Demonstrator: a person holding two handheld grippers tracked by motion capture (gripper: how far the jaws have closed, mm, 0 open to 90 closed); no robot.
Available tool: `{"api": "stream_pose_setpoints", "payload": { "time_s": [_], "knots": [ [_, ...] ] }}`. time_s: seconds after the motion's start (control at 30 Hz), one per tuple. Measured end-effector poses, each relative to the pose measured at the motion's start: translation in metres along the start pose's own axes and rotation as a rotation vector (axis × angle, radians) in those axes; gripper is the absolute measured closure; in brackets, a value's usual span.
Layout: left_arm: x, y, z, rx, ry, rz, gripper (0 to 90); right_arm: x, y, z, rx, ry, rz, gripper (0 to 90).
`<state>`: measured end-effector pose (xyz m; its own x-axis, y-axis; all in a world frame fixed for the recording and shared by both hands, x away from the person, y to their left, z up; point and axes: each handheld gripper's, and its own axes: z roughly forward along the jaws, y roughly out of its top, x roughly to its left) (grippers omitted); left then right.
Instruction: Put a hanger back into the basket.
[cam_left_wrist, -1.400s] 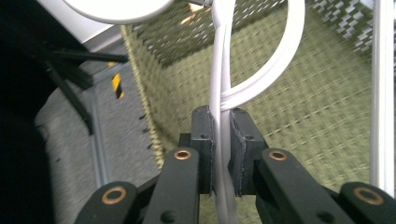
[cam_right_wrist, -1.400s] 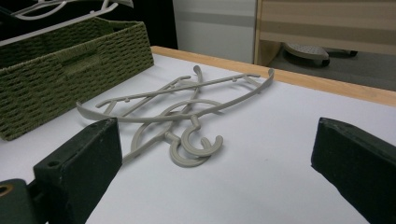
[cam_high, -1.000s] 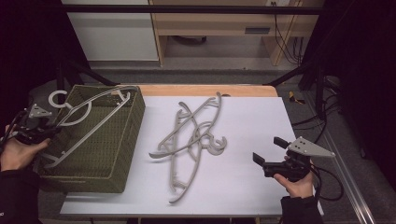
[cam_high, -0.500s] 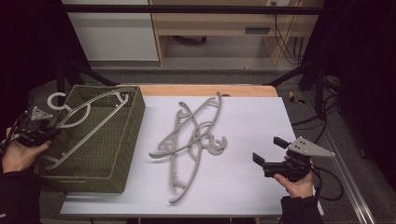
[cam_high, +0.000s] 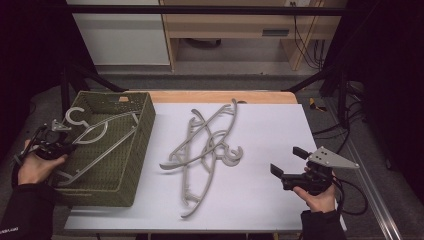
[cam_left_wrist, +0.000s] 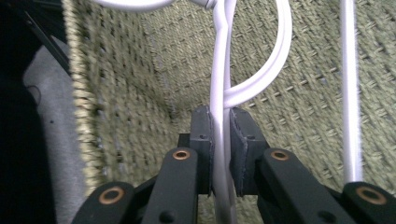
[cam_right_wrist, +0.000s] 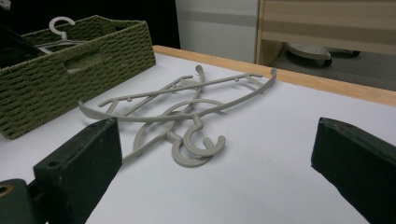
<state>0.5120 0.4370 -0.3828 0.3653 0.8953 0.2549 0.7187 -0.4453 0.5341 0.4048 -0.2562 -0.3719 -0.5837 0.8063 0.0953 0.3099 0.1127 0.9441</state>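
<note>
We see left gripper (cam_high: 59, 141) sunk lower into basket (cam_high: 135, 150), jaws clamping hanger (cam_high: 95, 132); right gripper (cam_high: 289, 165) jaws wide; hanger's lower end hidden.

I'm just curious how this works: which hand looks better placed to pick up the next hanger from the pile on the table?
Probably the right gripper: open, empty, facing the hanger pile. The left gripper is shut on a hanger over the basket.

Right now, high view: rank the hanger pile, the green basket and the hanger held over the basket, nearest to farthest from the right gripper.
From the right gripper:
1. Hanger pile, mid-table, to its left.
2. Green basket, at the table's left edge.
3. Held hanger, over the basket, clamped in the left gripper on the far left.
</note>
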Motion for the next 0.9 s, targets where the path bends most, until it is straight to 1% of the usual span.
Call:
{"api": "stream_pose_setpoints", "payload": {
  "time_s": [0.03, 0.07, 0.1, 0.13, 0.17, 0.2, 0.3, 0.33, 0.37, 0.43, 0.47, 0.5, 0.53, 0.57, 0.6, 0.63, 0.67, 0.7, 0.73, 0.77, 0.8, 0.83, 0.87, 0.9],
  "knots": [
    [0.000, 0.000, 0.000, 0.013, -0.004, -0.007, 77.6, 0.000, 0.000, -0.001, 0.000, 0.003, 0.000, 2.2],
    [0.000, 0.000, -0.002, 0.006, -0.003, -0.008, 77.6, 0.000, 0.000, -0.001, 0.000, 0.003, 0.000, 2.2],
    [0.001, 0.000, -0.004, -0.002, -0.010, -0.018, 75.6, 0.000, 0.000, -0.001, -0.001, 0.002, 0.001, 2.1],
    [0.002, 0.000, -0.008, -0.016, -0.017, -0.028, 74.7, 0.000, 0.000, -0.001, -0.001, 0.001, -0.001, 2.2],
    [0.002, 0.001, -0.016, -0.039, -0.024, -0.043, 73.0, 0.000, 0.000, -0.001, -0.001, 0.002, 0.000, 2.2],
    [0.002, 0.001, -0.021, -0.056, -0.026, -0.042, 72.3, 0.000, 0.000, -0.001, -0.001, 0.002, 0.002, 2.2],
    [-0.003, 0.004, -0.037, -0.121, -0.052, -0.048, 66.6, 0.001, 0.000, 0.000, -0.002, 0.004, 0.002, 2.2],
    [-0.003, 0.004, -0.037, -0.121, -0.052, -0.048, 63.6, 0.001, 0.000, 0.000, -0.002, 0.001, 0.000, 2.2],
    [-0.010, 0.007, -0.046, -0.175, -0.076, -0.052, 60.5, 0.001, 0.000, 0.001, 0.000, 0.002, -0.001, 2.2],
    [-0.019, 0.010, -0.055, -0.224, -0.101, -0.052, 54.7, 0.001, 0.000, 0.001, 0.001, 0.006, 0.001, 2.2],
    [-0.019, 0.010, -0.055, -0.224, -0.101, -0.052, 52.1, 0.001, 0.000, 0.001, 0.001, 0.006, 0.001, 2.2],
    [-0.024, 0.012, -0.060, -0.251, -0.116, -0.051, 49.4, 0.001, 0.000, 0.001, 0.000, 0.005, 0.002, 2.2],
    [-0.029, 0.014, -0.063, -0.285, -0.129, -0.059, 47.1, 0.001, -0.001, 0.001, 0.001, 0.006, 0.002, 2.2],
    [-0.039, 0.018, -0.071, -0.330, -0.146, -0.043, 44.2, 0.002, -0.001, 0.001, 0.001, 0.004, 0.003, 2.3],
    [-0.039, 0.018, -0.071, -0.330, -0.146, -0.043, 41.1, 0.002, -0.001, 0.001, 0.001, 0.004, 0.003, 2.3],
    [-0.049, 0.022, -0.076, -0.373, -0.157, -0.030, 38.3, 0.002, 0.000, 0.001, 0.001, 0.005, 0.005, 2.3],
    [-0.049, 0.022, -0.076, -0.373, -0.157, -0.030, 35.0, 0.002, 0.000, 0.001, 0.001, 0.005, 0.005, 2.3],
    [-0.060, 0.025, -0.079, -0.403, -0.181, -0.031, 31.6, 0.001, 0.000, 0.001, 0.000, 0.004, 0.002, 2.3],
    [-0.060, 0.025, -0.079, -0.403, -0.181, -0.031, 28.6, 0.001, 0.000, 0.001, 0.000, 0.004, 0.002, 2.3],
    [-0.064, 0.026, -0.081, -0.413, -0.189, -0.024, 28.6, 0.001, 0.000, 0.001, 0.000, 0.004, 0.002, 2.3],
    [-0.070, 0.028, -0.082, -0.429, -0.192, -0.025, 25.5, 0.001, 0.000, 0.000, -0.003, 0.005, 0.003, 2.3],
    [-0.074, 0.029, -0.084, -0.432, -0.193, -0.016, 22.6, 0.001, 0.000, 0.000, -0.004, 0.009, 0.006, 2.3],
    [-0.079, 0.030, -0.085, -0.450, -0.197, -0.020, 18.6, 0.001, 0.000, 0.000, -0.004, 0.002, 0.004, 2.3],
    [-0.087, 0.033, -0.087, -0.472, -0.214, -0.020, 17.0, 0.001, 0.000, 0.000, -0.003, 0.003, 0.007, 2.3]
  ]
}}
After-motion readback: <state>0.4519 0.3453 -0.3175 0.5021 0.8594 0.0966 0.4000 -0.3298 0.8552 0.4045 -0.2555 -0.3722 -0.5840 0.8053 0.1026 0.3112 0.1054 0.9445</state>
